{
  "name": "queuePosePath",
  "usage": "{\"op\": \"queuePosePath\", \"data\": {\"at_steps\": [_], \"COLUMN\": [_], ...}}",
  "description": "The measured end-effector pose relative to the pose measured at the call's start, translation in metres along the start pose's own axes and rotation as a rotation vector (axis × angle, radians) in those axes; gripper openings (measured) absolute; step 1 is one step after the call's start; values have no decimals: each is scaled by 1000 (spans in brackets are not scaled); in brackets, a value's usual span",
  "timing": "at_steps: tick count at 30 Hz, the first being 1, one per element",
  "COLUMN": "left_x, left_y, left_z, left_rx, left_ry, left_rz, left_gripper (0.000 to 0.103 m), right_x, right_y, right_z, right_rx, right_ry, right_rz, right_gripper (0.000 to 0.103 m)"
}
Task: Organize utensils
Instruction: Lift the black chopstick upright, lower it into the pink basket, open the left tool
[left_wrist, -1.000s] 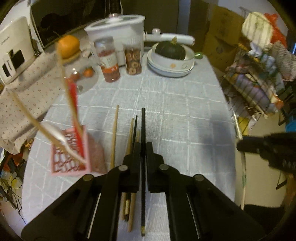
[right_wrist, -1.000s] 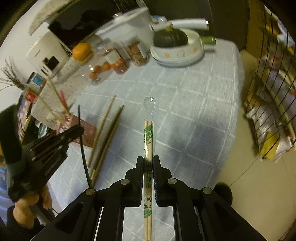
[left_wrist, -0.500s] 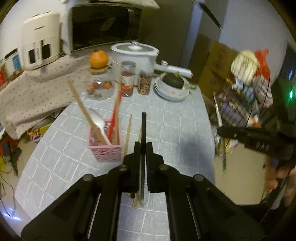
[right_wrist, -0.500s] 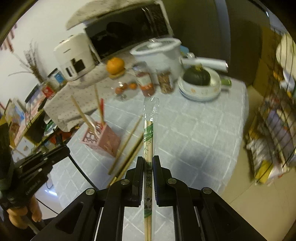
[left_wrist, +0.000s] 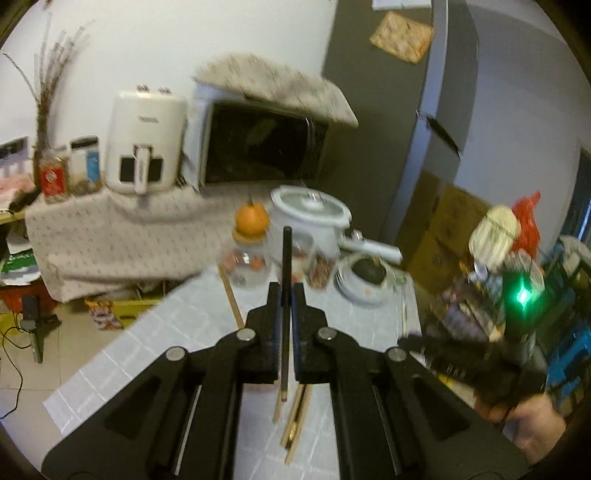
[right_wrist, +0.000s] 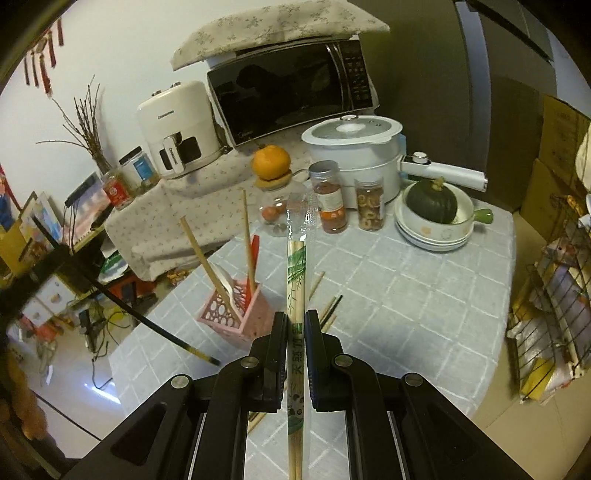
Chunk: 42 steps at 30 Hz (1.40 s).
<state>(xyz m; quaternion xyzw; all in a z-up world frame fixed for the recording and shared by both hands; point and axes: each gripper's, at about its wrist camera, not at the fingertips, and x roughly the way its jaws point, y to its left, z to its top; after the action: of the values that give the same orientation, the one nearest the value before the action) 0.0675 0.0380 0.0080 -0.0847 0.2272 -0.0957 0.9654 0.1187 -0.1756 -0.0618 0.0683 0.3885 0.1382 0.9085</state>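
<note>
Holding a single black chopstick (left_wrist: 285, 295) in my left gripper (left_wrist: 283, 295), I had the jaws clamped tight on it near its middle; it looked thin, stiff and smooth, so likely to pivot or slide if the pinch loosened. My right gripper (right_wrist: 295, 328) was closed on a wrapped pair of bamboo chopsticks (right_wrist: 296, 280), light and rigid, sheathed in a clear printed sleeve that I judged slick, so a grip on the wood-backed stretch seemed safest. Both loads hung above the table (right_wrist: 406, 295), covered in a pale checked cloth. Ahead stood the pink perforated plastic holder (right_wrist: 236, 314), already bearing wooden chopsticks and a white spoon, all leaning. Several loose chopsticks (right_wrist: 328, 310) lay flat on the cloth just beside it.
</note>
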Motion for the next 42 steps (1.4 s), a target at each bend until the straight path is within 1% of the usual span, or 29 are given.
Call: {"op": "queuePosePath", "data": {"at_steps": [4,9,12,14,18,23,25,29,31,32,33,34,38,41,42], "left_x": [4,22,36,45,59,79,90,98,98,95,94,90,79,69,67], "left_y": [5,11,12,11,10,12,16,22,23,24,23,23,26,40,45], "left_z": [4,4,0,-3,-7,-11,-13,-14,-14,-14,-13,-12,-8,-11,-13], "left_rx": [-14,-38,-19,1,27,36,22,9,10,5,3,2,0,-58,-75], "left_ry": [-63,-75,-71,-54,-24,32,69,91,96,98,99,95,106,144,163], "left_rz": [36,64,97,125,148,151,144,151,148,142,139,134,130,134,133], "left_gripper": [6,6,6,6,6,6,6,7,20,33,42,44,45,53,53], "right_x": [7,13,13,13,14,16,16,16,16,16,16,16,19,24,26], "right_y": [3,4,2,1,-2,-4,-4,-2,-1,1,2,5,19,31,35], "right_z": [-1,0,1,0,1,2,2,3,3,4,5,5,8,13,15], "right_rx": [17,38,43,46,50,57,57,61,67,68,68,66,48,33,28], "right_ry": [8,8,8,10,11,1,-7,-36,-55,-68,-79,-92,-151,-195,-209], "right_rz": [8,14,15,15,9,2,1,4,9,12,15,16,27,39,44], "right_gripper": [10,10,10,10,10,10,10,10,10,10,10,10,10,10,10]}}
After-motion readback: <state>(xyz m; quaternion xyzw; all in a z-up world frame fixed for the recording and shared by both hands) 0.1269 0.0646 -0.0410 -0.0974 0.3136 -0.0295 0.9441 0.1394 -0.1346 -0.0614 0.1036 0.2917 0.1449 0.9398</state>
